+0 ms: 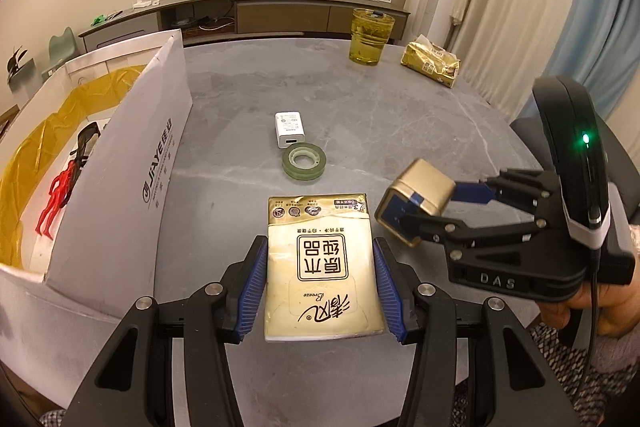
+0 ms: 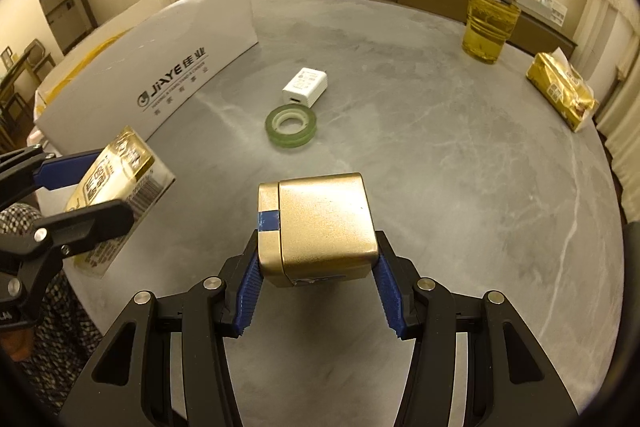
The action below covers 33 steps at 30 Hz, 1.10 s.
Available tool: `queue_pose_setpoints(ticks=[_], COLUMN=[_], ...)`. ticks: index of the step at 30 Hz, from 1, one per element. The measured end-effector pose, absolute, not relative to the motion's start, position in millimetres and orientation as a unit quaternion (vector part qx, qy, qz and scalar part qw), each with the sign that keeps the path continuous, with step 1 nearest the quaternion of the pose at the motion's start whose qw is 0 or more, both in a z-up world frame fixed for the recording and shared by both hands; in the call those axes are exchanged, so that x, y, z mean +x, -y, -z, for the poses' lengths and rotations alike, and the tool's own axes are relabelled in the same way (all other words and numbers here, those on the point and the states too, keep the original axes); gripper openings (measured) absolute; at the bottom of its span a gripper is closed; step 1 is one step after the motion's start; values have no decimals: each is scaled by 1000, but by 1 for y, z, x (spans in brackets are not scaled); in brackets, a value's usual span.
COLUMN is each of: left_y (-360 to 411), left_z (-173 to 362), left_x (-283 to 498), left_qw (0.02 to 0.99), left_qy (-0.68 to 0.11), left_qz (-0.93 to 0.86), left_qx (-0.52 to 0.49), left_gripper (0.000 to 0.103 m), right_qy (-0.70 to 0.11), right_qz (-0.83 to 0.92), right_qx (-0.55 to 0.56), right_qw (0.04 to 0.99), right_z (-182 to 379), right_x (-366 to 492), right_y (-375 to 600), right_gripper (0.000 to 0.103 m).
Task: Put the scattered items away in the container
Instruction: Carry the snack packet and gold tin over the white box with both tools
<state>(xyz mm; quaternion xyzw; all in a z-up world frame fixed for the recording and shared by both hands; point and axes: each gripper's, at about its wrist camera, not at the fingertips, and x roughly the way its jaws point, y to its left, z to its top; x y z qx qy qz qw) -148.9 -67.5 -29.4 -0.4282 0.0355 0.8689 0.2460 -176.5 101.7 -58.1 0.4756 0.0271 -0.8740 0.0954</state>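
Observation:
My left gripper [image 1: 320, 259] is shut on a gold tissue pack [image 1: 322, 267], held above the grey table; the same tissue pack [image 2: 116, 179] shows at the left of the right wrist view. My right gripper [image 2: 318, 259] is shut on a gold tin box [image 2: 320, 227], also lifted; that tin box [image 1: 416, 201] hangs right of the tissue pack. A green tape roll [image 1: 304, 163] and a white charger [image 1: 290, 129] lie mid-table. The open white cardboard box [image 1: 132, 163] with yellow lining stands at the left, with red and black items inside.
A glass of yellow liquid [image 1: 370, 37] and a second gold tissue pack [image 1: 432, 65] stand at the table's far right. The grey marble table [image 2: 460, 167] curves away at right. A sideboard runs along the back wall. A hand holds the right gripper's handle.

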Motion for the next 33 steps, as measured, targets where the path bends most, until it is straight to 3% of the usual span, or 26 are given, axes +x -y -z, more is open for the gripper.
queue_pose_setpoints(ticks=[33], left_y=[164], left_z=[-11], left_x=[-111], left_qw=[248], left_qy=[48], left_qz=[-882], left_qx=[-398], left_gripper=[52], right_qy=[-11], right_qz=[877], right_qx=[452], right_qw=[161], right_z=[29], right_x=[-115], right_y=[-4], right_gripper=[54])
